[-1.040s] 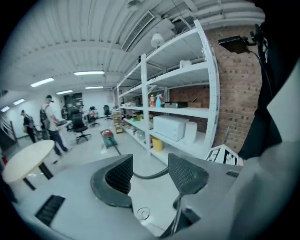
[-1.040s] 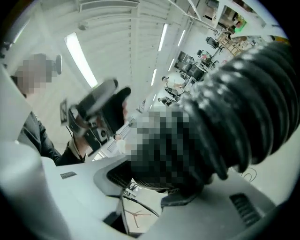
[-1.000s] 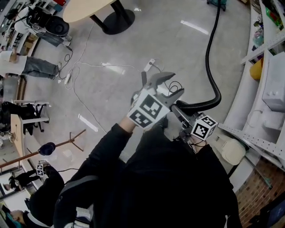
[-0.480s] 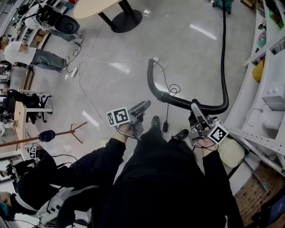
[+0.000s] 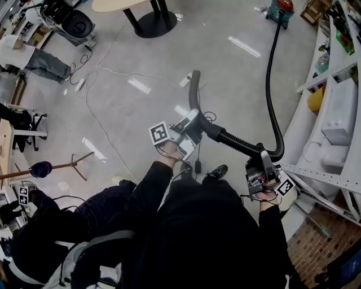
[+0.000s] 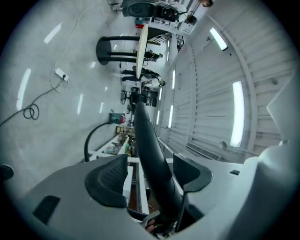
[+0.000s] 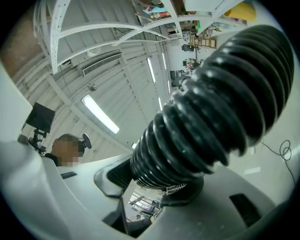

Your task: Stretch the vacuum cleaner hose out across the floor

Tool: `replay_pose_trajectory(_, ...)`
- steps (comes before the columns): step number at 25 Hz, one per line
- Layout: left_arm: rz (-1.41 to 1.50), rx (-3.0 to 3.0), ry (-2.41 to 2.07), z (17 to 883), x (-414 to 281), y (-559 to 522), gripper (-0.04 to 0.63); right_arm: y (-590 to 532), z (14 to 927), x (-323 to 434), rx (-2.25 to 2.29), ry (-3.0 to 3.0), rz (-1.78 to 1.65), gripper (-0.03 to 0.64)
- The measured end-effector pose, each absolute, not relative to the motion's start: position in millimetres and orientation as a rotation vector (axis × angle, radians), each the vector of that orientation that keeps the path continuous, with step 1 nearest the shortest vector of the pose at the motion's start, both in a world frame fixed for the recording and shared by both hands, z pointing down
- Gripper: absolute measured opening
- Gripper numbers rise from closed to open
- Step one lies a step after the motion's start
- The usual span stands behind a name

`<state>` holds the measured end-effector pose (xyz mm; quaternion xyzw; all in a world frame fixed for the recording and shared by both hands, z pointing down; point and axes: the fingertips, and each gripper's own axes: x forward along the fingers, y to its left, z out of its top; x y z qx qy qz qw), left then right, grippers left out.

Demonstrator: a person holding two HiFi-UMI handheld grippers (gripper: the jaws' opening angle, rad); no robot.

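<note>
A black vacuum hose (image 5: 272, 84) runs from the vacuum cleaner (image 5: 280, 7) at the far top down to my right gripper (image 5: 263, 160), which is shut on its ribbed part (image 7: 211, 108). From there the ribbed hose (image 5: 237, 141) leads left into a smooth black end tube (image 5: 195, 93) that points up the view. My left gripper (image 5: 193, 123) reaches around that tube. Its jaws have just been opening, and the tube (image 6: 145, 136) lies between them, with a gap to the left pad (image 6: 108, 180).
White shelving (image 5: 327, 130) lines the right side, close to my right hand. A round table base (image 5: 148, 25) stands at the far top, and a white cable with a power strip (image 5: 186, 80) lies on the floor. A wooden stand (image 5: 51, 167) and people (image 5: 25, 56) are at the left.
My left gripper dropped from beside the right one, swung left, then came up around the hose's smooth end tube. My right gripper moved right with the hose, and the hose bend has straightened.
</note>
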<state>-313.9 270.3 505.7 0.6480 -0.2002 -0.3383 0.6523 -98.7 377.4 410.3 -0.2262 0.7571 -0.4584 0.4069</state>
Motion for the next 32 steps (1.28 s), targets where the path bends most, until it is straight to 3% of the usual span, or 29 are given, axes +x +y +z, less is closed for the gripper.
replay_pose_trajectory(2,-0.813,1.479,-0.374,491.7,-318.9,273.3,0.235,384.3,415.8,-108.7,-0.572,1.897,-1.173,0.183)
replay_pose_trajectory(9,-0.785,1.610,-0.235,447.1,-371.1,301.7,0.191,427.5,449.5,-163.8,-0.465,1.801,-1.289,0.184)
replay_pose_trajectory(14,-0.738,1.735,-0.138,398.3,-366.0,315.4,0.179,437.6,473.8,-175.2,-0.396,1.678,-1.345,0.207)
replay_pose_trajectory(23,-0.352,2.213,-0.147,340.2,-274.9,397.9,0.179,473.8,535.5,-144.4,-0.329,1.408,-1.551,0.262)
replay_pose_trajectory(28,-0.026,2.466,-0.307,367.4,-211.2,445.2,0.179,511.3,597.4,-130.2,-0.433,1.399,-1.801,0.262)
replay_pose_trajectory(32,0.120,2.479,-0.407,408.0,-166.8,473.6,0.179,564.2,632.3,-125.3,-0.580,1.781,-1.952,0.262)
